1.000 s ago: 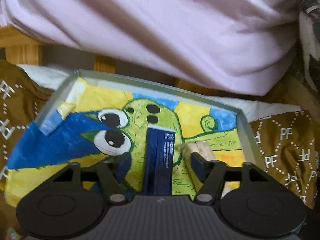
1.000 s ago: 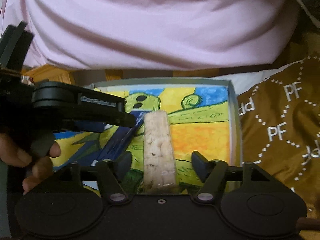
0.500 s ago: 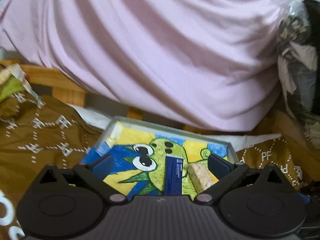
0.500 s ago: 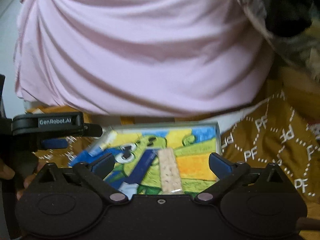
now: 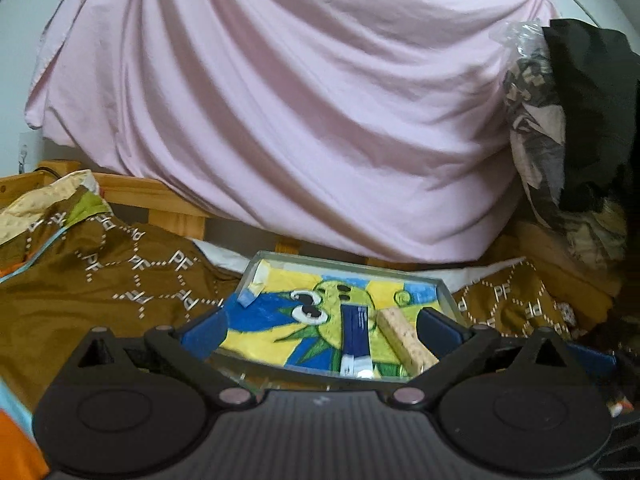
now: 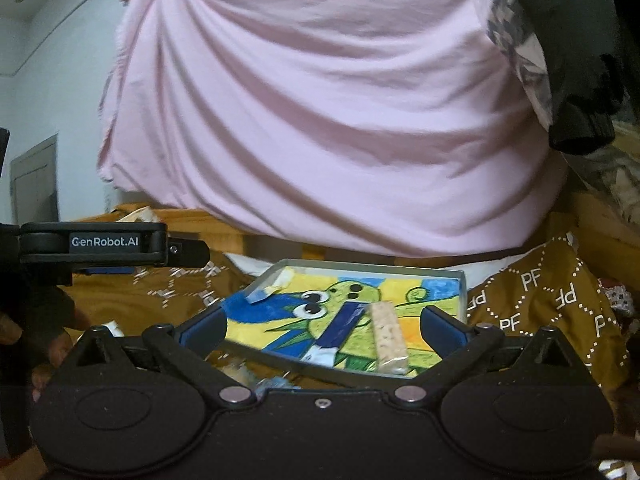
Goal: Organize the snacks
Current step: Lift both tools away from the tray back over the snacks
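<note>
A shallow grey tray (image 5: 256, 270) (image 6: 460, 276) lined with a bright cartoon drawing lies on a brown patterned cloth. In it lie a dark blue snack bar (image 5: 354, 334) (image 6: 338, 330) and, to its right, a pale puffed-rice bar (image 5: 404, 338) (image 6: 387, 336), side by side. My left gripper (image 5: 320, 326) is open and empty, pulled back in front of the tray. My right gripper (image 6: 322, 326) is open and empty too, also in front of the tray. The left gripper's body (image 6: 104, 246) shows at the left of the right wrist view.
A big pink bedsheet bundle (image 5: 300, 112) (image 6: 320, 112) rises behind the tray. The brown cloth (image 5: 100, 280) (image 6: 540, 300) covers the surface on both sides. Dark clothes (image 5: 580, 120) pile at the right. A wooden frame (image 5: 152, 196) runs behind.
Both grippers opened wide, let go of the two bars and pulled back and up from the tray. The bars stay lying in the tray.
</note>
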